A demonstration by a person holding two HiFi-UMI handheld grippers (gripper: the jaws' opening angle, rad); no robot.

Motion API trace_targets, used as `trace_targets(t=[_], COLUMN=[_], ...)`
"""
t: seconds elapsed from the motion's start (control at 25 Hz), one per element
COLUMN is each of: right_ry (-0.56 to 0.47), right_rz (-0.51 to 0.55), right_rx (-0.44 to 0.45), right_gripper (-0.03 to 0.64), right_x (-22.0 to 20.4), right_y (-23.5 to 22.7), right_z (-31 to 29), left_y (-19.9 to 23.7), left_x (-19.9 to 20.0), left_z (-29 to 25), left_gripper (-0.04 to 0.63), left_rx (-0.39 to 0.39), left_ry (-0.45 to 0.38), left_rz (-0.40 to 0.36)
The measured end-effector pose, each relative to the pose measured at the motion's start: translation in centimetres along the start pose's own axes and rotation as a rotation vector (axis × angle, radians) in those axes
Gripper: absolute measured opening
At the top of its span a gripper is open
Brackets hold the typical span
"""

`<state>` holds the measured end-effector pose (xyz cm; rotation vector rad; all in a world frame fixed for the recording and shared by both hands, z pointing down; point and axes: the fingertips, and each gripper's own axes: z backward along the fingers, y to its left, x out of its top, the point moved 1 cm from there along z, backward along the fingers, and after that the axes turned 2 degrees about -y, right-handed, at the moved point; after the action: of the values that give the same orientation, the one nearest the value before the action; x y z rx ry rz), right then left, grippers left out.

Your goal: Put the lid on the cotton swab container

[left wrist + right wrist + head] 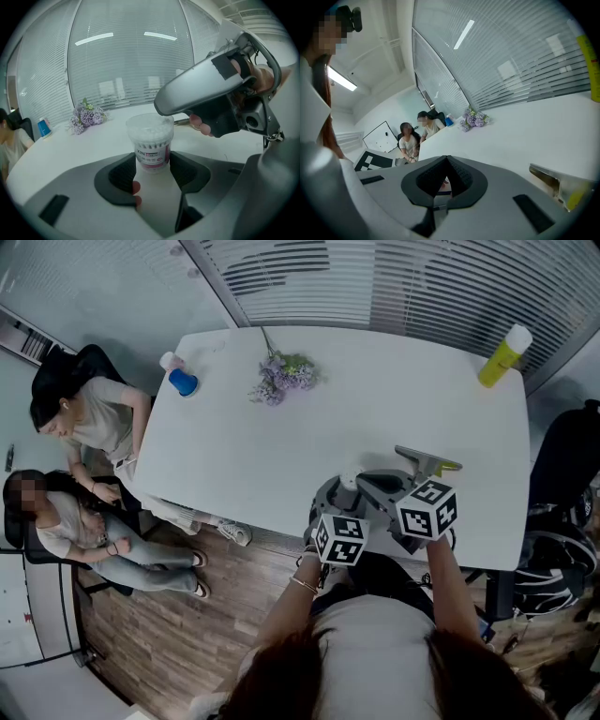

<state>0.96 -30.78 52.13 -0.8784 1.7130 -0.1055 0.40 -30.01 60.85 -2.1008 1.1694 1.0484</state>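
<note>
Two grippers met over the cotton swab container point(150, 138) at the near edge of the white counter point(375, 427).

The container stood upright on the counter, and two people point(94, 418) sat off the counter's end, well to the left of it. The left gripper point(152, 164) grasped the container, a pad pressed to each side of its lower half. The right gripper point(446, 159) hung just above and right of the container, clenched tip to tip on nothing I could see. A bunch of purple flowers point(281, 376) lay well beyond the container, to its left. A yellow bottle point(503, 355) stood far beyond it to the right, and a blue cup point(184, 382) sat further left than the flowers. The container's top looked clear, with swab tips showing through.
</note>
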Motion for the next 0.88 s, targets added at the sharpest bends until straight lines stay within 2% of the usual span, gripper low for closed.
trace_targets(t=[0.44,0.64,0.88], right_ry=[0.029,0.055,0.041], right_rz=[0.045,0.109,0.108], right_rx=[-0.028,-0.062,-0.09], right_gripper=[0.028,0.028,0.028], right_x=[-0.65,-0.64,-0.58], right_y=[0.0,0.1,-0.06], right_z=[0.06,-0.09,-0.1], left_y=[0.0,-0.01,-0.2], left_x=[-0.1,0.07,0.04], left_z=[0.02,0.12,0.62], left_gripper=[0.243,0.244,0.255], left_rx=[-0.006,-0.037,-0.083], left_ry=[0.002,0.006,0.016], left_rz=[0.006,0.039,0.065])
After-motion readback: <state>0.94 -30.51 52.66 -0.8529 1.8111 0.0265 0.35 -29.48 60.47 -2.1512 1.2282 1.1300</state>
